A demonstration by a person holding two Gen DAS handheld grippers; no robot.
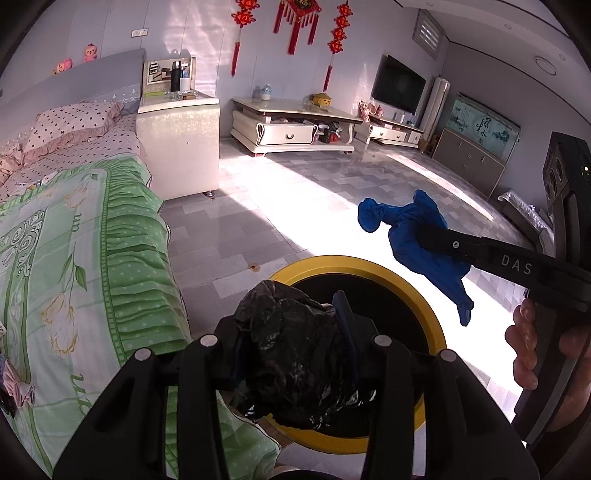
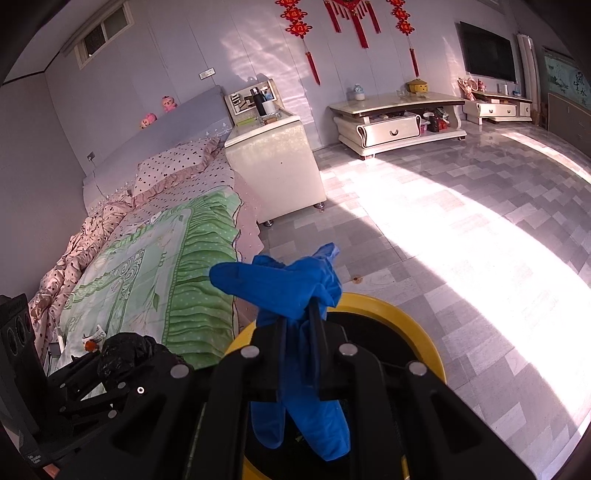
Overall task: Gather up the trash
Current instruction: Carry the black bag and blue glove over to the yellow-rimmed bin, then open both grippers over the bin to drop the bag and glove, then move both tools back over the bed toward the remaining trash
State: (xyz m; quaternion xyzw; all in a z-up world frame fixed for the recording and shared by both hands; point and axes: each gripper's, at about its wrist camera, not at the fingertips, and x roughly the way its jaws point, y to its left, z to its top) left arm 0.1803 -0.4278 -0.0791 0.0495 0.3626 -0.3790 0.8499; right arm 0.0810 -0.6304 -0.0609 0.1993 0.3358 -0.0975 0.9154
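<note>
Left wrist view, left gripper (image 1: 295, 328): grasping a crumpled black plastic bag (image 1: 291, 350), held over the near left rim of a yellow-rimmed bin (image 1: 424, 284) standing on the floor.
Left wrist view, right gripper (image 1: 430, 242): comes in from the right, clenched on a blue glove (image 1: 417, 236) that hangs above the bin's far right edge; a hand (image 1: 528, 343) grips its handle.
Left wrist view, only here: the hand, the side of the right gripper, a cabinet with a painting (image 1: 476, 147) at far right.
Left wrist view, edges: the bed (image 1: 85, 258) with its green cover lies just left of the bin; sunlit tiled floor (image 1: 295, 206) stretches open beyond, up to a bedside cabinet (image 1: 177, 147) and a low TV stand (image 1: 295, 125).
Right wrist view, right gripper (image 2: 299, 317): its fingers pinch the blue glove (image 2: 295, 288), whose ends dangle over the bin's dark opening; yellow rim (image 2: 413, 317) shows on either side.
Right wrist view, left gripper (image 2: 122, 354): low at left with the black bag (image 2: 125, 350), by the bed's edge (image 2: 192, 295).
Right wrist view, only here: a small window (image 2: 103, 33) high at far left, rumpled spotted bedding (image 2: 66, 258).
Right wrist view, open room: broad bare floor (image 2: 461, 240) to the right.
</note>
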